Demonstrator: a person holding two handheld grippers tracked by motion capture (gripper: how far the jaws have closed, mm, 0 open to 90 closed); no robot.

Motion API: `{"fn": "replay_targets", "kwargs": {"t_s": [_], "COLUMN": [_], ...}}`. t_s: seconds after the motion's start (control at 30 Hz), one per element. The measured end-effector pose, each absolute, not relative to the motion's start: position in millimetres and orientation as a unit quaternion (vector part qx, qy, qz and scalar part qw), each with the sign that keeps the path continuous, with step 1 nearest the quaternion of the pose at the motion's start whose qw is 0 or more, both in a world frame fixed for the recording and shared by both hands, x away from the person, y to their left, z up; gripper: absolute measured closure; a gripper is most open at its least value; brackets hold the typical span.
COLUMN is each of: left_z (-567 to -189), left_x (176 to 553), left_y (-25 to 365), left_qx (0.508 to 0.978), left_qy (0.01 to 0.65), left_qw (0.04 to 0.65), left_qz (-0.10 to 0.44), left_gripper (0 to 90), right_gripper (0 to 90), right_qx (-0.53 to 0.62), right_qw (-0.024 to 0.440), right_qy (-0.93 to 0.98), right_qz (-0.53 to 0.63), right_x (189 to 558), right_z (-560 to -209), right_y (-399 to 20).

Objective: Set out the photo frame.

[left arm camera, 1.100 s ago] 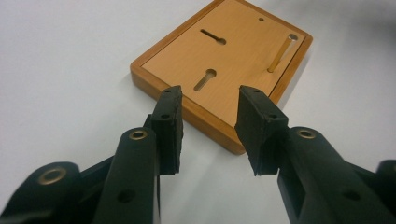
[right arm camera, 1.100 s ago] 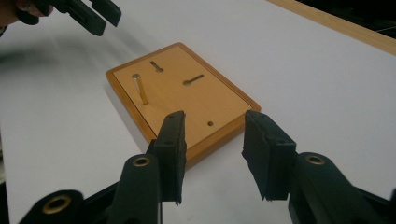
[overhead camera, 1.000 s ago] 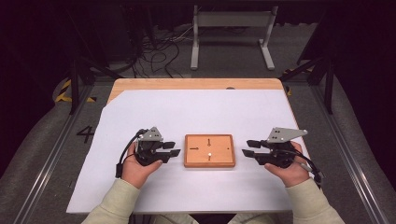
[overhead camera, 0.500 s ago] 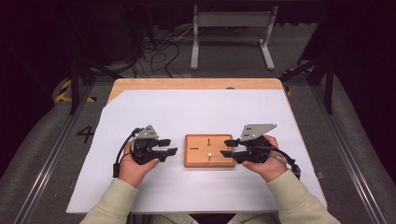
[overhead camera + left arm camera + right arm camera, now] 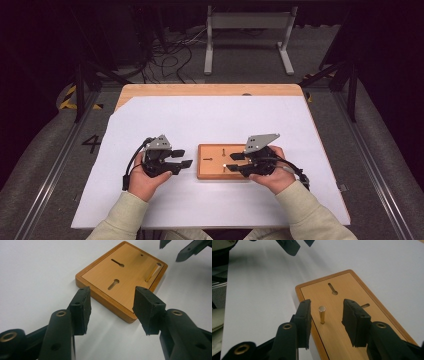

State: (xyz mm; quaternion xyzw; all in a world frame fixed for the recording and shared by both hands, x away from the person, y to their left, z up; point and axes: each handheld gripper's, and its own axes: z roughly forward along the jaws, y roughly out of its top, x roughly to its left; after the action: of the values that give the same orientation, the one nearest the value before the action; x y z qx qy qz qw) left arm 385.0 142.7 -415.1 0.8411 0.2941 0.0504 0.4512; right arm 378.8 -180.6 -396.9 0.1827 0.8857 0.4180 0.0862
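- The right gripper (image 5: 325,315) could knock the small brass-coloured metal peg (image 5: 322,314) over or jam it in its hole: its pads flank the peg unevenly, the left pad closer than the right, so an uncentred squeeze would push the peg sideways before the far pad meets it.
- The flat rectangular wooden board with a raised rim and keyhole slots (image 5: 222,161) lies loose on the white paper sheet (image 5: 200,120) that covers the table, so a pull on the peg could lift or drag the board, since nothing pins it down.
- The left gripper (image 5: 111,306) might steady the board, but its jaws have just been opening and hang wide apart in front of the board's near corner, touching nothing; a careless advance would shove the board and shift the peg out of line.
- The peg stands upright in the board near one long edge; in the right gripper view it rises between the two black pads, apart from both, with daylight on each side.
- The right gripper's jaws are parted and grasp nothing yet. Whether the pads reach low enough to catch the peg's shaft rather than its tip is hard to tell, as the angle foreshortens it.
- In the high view the right gripper (image 5: 235,162) lies over the board's right half, the left gripper (image 5: 181,158) just beside its left edge.
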Motion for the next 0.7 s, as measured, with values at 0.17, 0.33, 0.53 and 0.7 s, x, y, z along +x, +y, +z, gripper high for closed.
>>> {"fn": "replay_targets", "kwargs": {"t_s": [0.17, 0.33, 0.53, 0.7], "left_z": [-415.5, -416.5, -417.3, -418.2], "left_x": [384.9, 385.9, 385.9, 386.8], "left_y": [143.5, 144.2, 143.4, 143.6], "left_qx": [0.840, 0.841, 0.841, 0.841], "left_qy": [0.297, 0.296, 0.298, 0.298], "left_qw": [0.452, 0.450, 0.448, 0.449], "left_qz": [0.050, 0.050, 0.048, 0.049], "left_gripper": [48.6, 48.8, 49.0, 49.1], "right_gripper": [62.0, 66.7, 76.1, 83.3], "right_qx": [0.177, 0.173, 0.158, 0.129], "right_qw": [0.082, 0.075, 0.080, 0.097], "right_qy": [0.891, 0.897, 0.906, 0.912], "right_qz": [0.410, 0.400, 0.384, 0.376], "right_x": [383.3, 386.3, 388.4, 388.4], "right_z": [-409.9, -418.1, -426.2, -428.9], "right_y": [-173.0, -167.2, -160.6, -156.1]}}
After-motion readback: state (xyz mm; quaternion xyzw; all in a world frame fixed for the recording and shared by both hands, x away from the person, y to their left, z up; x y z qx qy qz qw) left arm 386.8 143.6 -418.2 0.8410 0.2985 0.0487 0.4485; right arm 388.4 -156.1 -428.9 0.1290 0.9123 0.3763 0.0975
